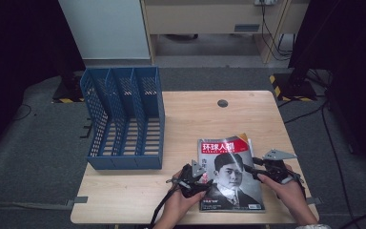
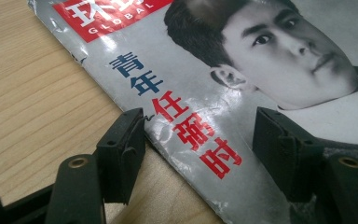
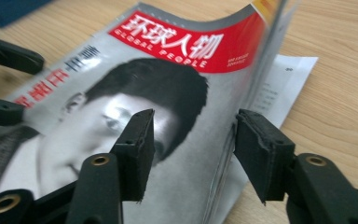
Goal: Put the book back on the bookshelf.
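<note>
Magazine lies flat at the table's near right, cover up, spine twd the left gripper. Blue rack stands well apart at the far left, its 3 slots empty — prob. the destination, hence both grippers closing in from opposite sides for a two-handed lift.

Left gripper: jaws spread, straddling the spine edge; one jaw rests over bare wood, the other over the cover. Nothing pinched yet. That stance makes sense for sliding a jaw under the spine.

Right gripper: jaws also spread, one over the cover and one outside the open page edge. The cover edge looks lifted/curled off the pages here, w/ a loose white sheet poking out beneath. Approaching from this side gives it a raised lip to grab, but I judge a risk of catching the cover alone and letting the pages fan out.
</note>
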Action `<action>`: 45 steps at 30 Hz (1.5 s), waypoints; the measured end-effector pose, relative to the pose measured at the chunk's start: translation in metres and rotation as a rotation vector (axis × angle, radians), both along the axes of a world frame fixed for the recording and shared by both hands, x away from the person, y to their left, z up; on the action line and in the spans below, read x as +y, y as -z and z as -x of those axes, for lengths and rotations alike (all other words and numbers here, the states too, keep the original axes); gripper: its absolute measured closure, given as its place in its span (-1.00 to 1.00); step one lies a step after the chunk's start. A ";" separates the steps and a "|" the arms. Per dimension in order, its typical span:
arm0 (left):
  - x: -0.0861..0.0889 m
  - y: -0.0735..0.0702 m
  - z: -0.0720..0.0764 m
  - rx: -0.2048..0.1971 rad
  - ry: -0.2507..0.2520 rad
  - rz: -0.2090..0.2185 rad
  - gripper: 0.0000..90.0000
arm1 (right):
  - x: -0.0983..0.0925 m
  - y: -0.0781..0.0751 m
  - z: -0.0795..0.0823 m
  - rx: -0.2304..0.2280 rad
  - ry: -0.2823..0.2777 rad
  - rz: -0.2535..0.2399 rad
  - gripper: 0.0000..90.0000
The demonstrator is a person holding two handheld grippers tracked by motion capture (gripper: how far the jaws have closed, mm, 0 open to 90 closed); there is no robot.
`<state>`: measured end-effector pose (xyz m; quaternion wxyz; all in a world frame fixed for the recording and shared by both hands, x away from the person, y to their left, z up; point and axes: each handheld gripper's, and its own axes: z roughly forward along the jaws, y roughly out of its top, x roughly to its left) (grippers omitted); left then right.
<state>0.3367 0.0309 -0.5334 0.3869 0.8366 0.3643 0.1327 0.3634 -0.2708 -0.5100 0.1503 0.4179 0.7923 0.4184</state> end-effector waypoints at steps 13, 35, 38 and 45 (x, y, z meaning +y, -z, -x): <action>0.000 0.000 0.000 0.000 0.001 -0.001 -0.25 | -0.005 0.006 0.001 0.094 -0.037 -0.080 0.16; 0.000 0.000 -0.001 0.001 0.003 -0.003 -0.25 | 0.035 0.013 -0.005 0.027 -0.083 0.074 -0.03; 0.000 0.000 -0.001 -0.001 0.002 -0.001 -0.25 | 0.038 0.015 -0.004 0.031 -0.076 0.109 0.02; -0.001 0.000 -0.001 -0.001 0.003 -0.002 -0.25 | 0.039 0.016 -0.005 0.035 -0.049 0.130 0.10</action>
